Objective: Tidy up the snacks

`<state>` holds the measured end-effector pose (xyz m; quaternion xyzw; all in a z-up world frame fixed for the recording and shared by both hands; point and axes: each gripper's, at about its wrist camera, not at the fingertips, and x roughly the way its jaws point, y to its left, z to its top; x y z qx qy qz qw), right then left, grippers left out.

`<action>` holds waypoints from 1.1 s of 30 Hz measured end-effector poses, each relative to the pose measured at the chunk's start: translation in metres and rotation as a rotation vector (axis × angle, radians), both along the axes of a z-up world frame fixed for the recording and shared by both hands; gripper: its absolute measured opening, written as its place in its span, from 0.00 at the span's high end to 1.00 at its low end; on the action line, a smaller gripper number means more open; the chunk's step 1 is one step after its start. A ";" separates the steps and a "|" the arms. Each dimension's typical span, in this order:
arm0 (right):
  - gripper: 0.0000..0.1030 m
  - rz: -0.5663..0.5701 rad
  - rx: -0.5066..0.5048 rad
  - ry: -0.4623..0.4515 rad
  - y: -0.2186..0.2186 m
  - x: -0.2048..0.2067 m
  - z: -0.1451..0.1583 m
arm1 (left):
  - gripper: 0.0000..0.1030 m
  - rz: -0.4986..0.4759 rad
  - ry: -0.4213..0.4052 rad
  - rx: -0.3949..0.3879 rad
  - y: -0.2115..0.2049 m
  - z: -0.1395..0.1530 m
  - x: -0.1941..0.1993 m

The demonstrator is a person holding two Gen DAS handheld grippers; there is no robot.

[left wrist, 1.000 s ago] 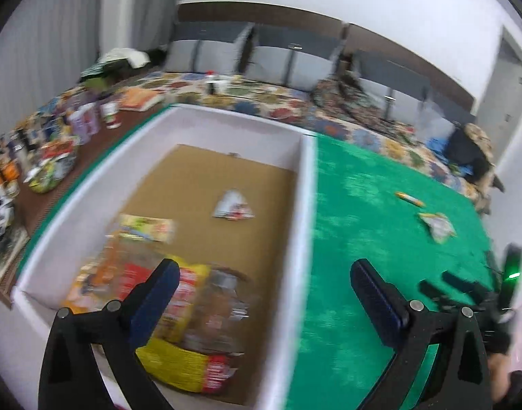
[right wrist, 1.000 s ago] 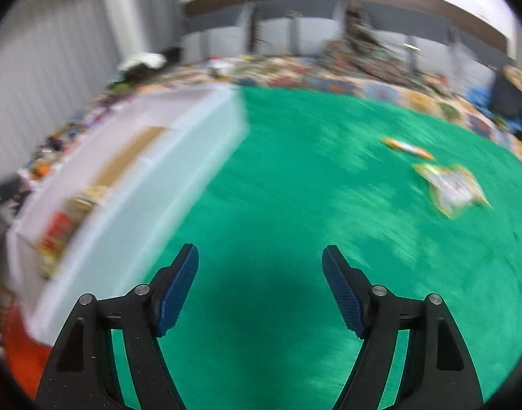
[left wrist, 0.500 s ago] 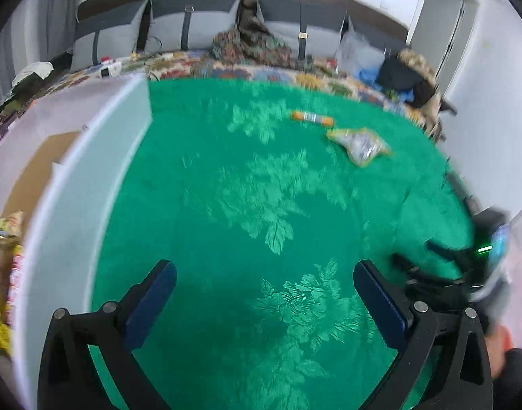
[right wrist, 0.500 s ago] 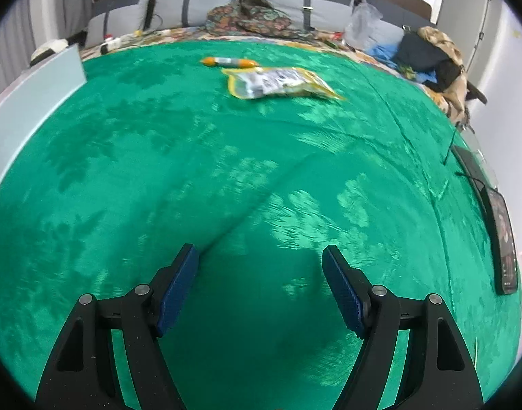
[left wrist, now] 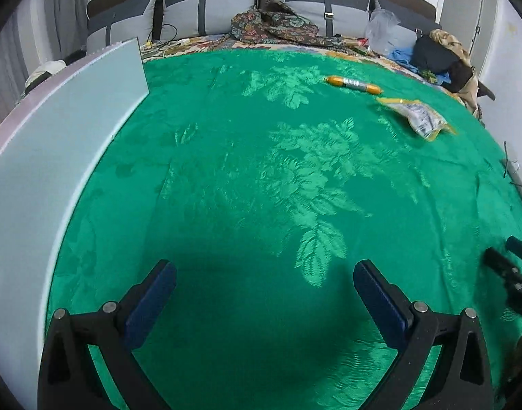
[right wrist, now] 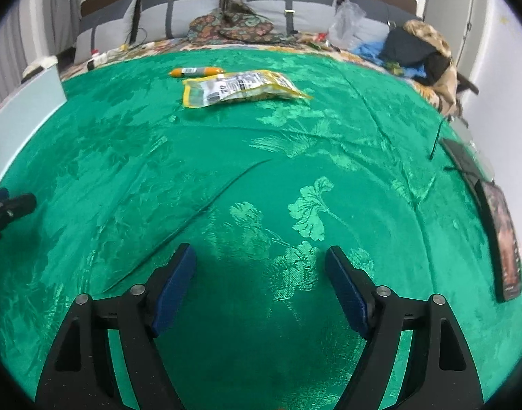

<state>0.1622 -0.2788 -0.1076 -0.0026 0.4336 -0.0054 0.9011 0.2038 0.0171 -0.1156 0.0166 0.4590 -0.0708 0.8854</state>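
A yellow-edged snack packet [right wrist: 240, 88] and an orange sausage stick [right wrist: 196, 71] lie on the green cloth [right wrist: 295, 171] far ahead of my right gripper [right wrist: 261, 283], which is open and empty. In the left wrist view the packet [left wrist: 418, 118] and stick [left wrist: 353, 84] lie at the far right. My left gripper [left wrist: 264, 297] is open and empty, low over the cloth. The white box [left wrist: 56, 143] stands to its left; its inside is hidden.
A dark phone and cable [right wrist: 499, 225] lie at the cloth's right edge. Cushions, clothes and bags [right wrist: 421, 51] line the sofa behind. The other gripper's tips show at the right edge of the left view [left wrist: 510, 270] and the left edge of the right view [right wrist: 8, 208].
Both grippers swung right, away from the white box and its snacks, and now face the open green cloth with the packet and stick. Both stayed open.
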 end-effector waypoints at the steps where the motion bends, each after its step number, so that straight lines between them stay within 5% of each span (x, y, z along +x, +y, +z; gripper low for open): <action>1: 0.20 -0.001 0.014 0.003 -0.002 0.000 0.000 | 0.01 0.000 0.000 0.006 0.002 -0.002 0.000; 33: 0.15 -0.009 0.032 0.010 -0.003 0.000 -0.001 | 0.00 0.000 -0.020 0.026 0.000 -0.004 -0.002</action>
